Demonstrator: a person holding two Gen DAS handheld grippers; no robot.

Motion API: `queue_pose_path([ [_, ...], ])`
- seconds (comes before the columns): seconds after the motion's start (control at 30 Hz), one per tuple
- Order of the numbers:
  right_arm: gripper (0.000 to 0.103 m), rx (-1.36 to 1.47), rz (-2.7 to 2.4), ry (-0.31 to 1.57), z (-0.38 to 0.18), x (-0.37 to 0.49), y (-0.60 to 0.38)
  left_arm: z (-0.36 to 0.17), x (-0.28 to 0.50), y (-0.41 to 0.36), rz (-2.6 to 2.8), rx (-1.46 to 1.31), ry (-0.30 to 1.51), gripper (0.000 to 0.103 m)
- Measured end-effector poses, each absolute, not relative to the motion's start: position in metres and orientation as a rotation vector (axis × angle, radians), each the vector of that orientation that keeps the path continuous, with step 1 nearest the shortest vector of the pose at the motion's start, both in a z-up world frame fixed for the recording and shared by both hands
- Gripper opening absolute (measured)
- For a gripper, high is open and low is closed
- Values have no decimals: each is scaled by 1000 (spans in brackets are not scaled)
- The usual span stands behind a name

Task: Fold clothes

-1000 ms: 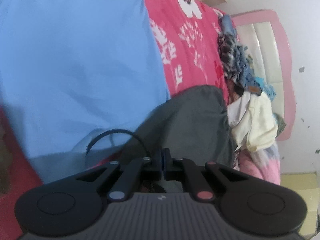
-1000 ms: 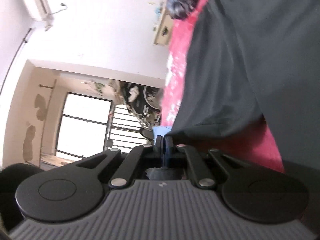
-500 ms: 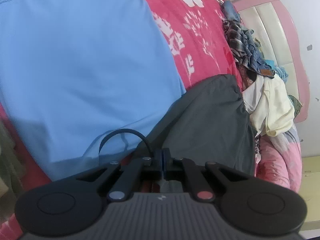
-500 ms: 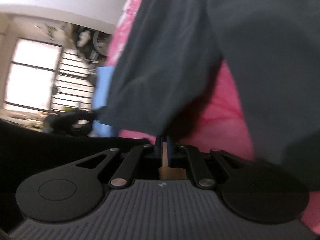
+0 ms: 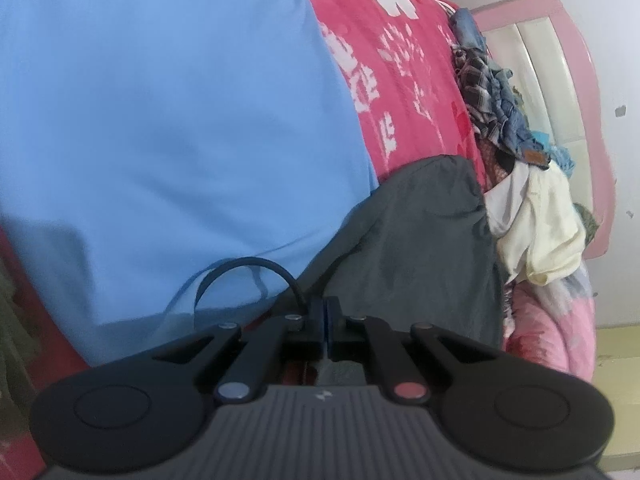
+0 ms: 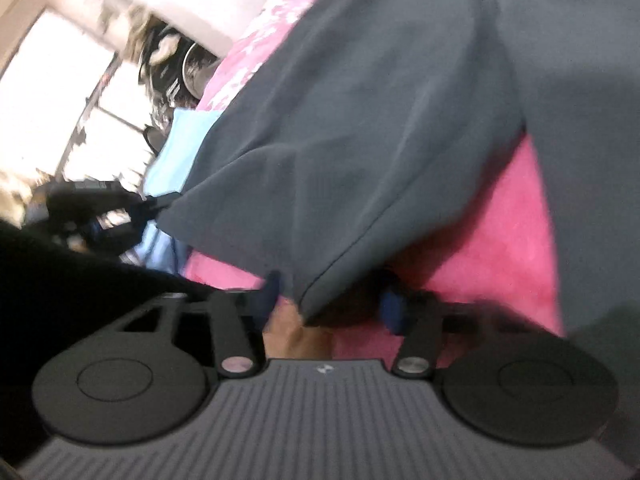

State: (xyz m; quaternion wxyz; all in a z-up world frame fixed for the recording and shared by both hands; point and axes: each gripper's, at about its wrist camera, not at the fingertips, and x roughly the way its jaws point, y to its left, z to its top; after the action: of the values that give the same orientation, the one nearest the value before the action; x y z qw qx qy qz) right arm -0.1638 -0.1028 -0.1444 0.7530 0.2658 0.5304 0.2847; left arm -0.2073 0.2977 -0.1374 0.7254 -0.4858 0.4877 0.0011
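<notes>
The dark grey garment (image 5: 420, 240) is laid on the bed (image 5: 400, 92) beside a blue garment (image 5: 160, 120), lengthwise from the near edge toward the headboard (image 5: 560, 80). One corner is clamped in the left claw (image 5: 326, 320); a hem is hung between the parted fingers of the right claw (image 6: 331, 294).

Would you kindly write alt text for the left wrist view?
The left gripper, jaws shut, pinches the edge of a dark grey garment on a pink floral bedspread, beside a light blue garment; a clothes pile lies beyond.
</notes>
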Motion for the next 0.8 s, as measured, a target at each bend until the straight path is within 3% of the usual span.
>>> queue_pose_path([
  [0.17,2,661,830,1180,-119,-175,-114,-138,-217,314,-8,-1261,1086,2],
  [0.37,2,749,842,1210,-113,-171,-147,-113,-208,277,-36,-784,1145,2],
  [0.53,2,657,737,1358,-137,-172,-141,-114,-192,234,-44,-429,1185,5],
  [0.63,7,615,689,1454,-147,-174,-135,-111,-185,221,-16,-293,1180,5],
  [0.7,15,519,684,1515,-148,-176,-127,-106,-182,217,1,-230,1162,5],
  [0.8,18,368,702,1546,-137,-178,-122,-93,-179,216,47,-118,1106,9],
])
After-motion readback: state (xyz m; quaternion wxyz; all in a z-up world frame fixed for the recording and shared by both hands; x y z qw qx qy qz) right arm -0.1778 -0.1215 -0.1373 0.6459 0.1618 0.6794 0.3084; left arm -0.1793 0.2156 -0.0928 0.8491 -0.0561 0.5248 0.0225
